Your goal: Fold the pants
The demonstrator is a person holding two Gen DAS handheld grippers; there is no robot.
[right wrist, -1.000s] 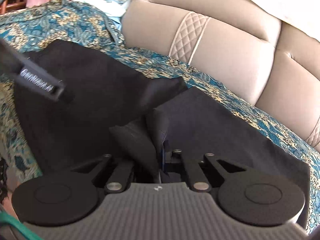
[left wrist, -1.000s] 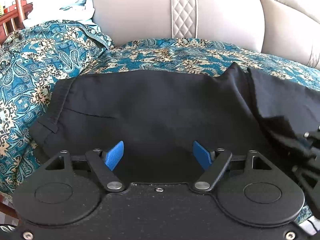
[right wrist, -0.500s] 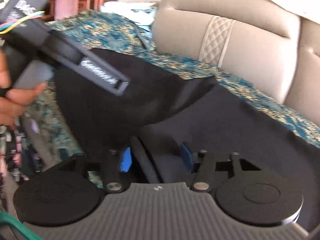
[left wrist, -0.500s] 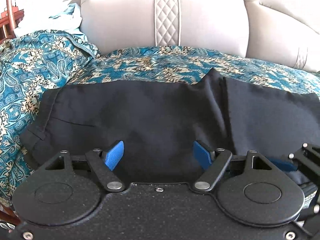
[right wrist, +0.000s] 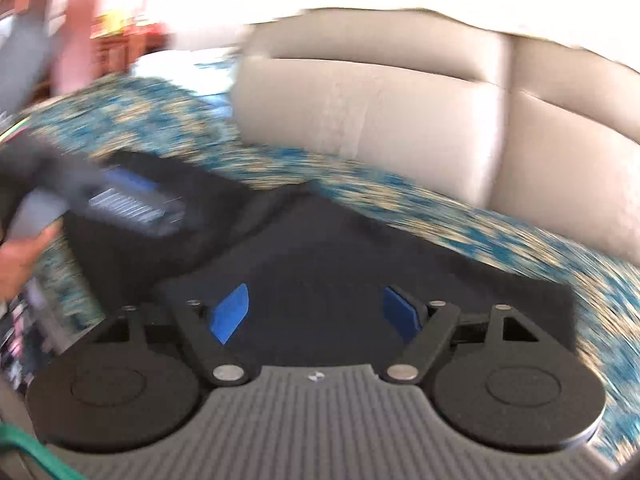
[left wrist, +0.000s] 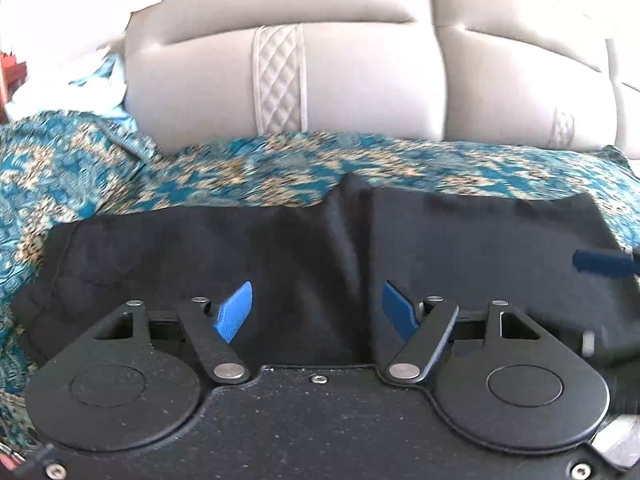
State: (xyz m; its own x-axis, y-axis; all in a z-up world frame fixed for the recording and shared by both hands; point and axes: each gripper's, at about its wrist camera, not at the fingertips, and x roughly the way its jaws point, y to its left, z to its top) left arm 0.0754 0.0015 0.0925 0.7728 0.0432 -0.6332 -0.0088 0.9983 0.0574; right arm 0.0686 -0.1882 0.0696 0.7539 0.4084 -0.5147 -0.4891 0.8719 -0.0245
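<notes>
left gripper (left wrist: 316, 306): fingers apart, empty, over black pants (left wrist: 460, 248)
right gripper (right wrist: 316, 308): fingers apart, empty
risk: folded layer ahead of the fingers may slip open on the sofa's patterned cover (left wrist: 240, 168)

A beige leather sofa backrest (left wrist: 360, 80) with a quilted strip (left wrist: 280, 84) rises behind a teal paisley cover (left wrist: 240, 176).

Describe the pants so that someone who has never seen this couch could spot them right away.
Find the beige couch with its quilted strip, then the teal paisley cover spread over its seat. The pants lie flat on that cover, in front of the open left gripper and right gripper. They are the only plain black thing against the busy pattern.
</notes>
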